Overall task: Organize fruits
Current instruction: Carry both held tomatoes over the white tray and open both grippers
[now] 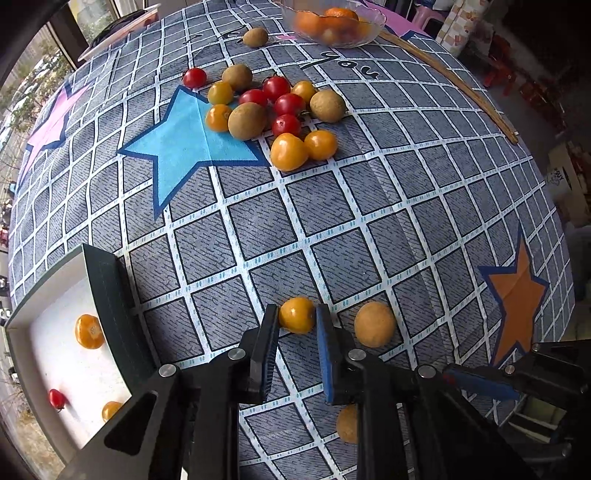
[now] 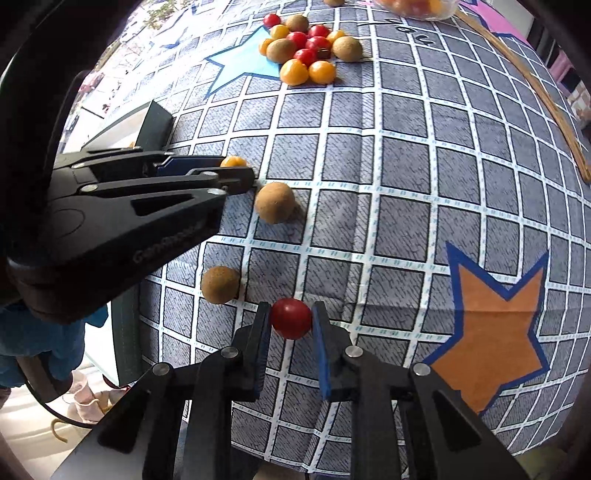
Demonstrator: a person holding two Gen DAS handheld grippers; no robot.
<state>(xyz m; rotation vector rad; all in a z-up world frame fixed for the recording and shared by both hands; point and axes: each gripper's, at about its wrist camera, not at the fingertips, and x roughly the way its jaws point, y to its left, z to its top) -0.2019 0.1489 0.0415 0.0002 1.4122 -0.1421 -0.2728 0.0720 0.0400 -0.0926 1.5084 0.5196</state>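
My left gripper (image 1: 297, 319) is shut on a yellow cherry tomato (image 1: 296, 315) just above the checked tablecloth. My right gripper (image 2: 290, 318) is shut on a red cherry tomato (image 2: 291, 318). In the right wrist view the left gripper (image 2: 236, 173) shows at the left with the yellow tomato (image 2: 232, 161) at its tips. A pile of red tomatoes, yellow tomatoes and brown longans (image 1: 269, 110) lies farther back beside a blue star. A white tray (image 1: 59, 295) at the left holds two yellow tomatoes and a red one (image 1: 56, 398).
Two loose longans (image 1: 374, 324) (image 2: 220, 284) lie near the grippers. A glass bowl (image 1: 373, 31) with orange fruit stands at the far edge. A wooden stick (image 1: 454, 85) lies along the right table edge. An orange star (image 2: 495, 332) is printed at the right.
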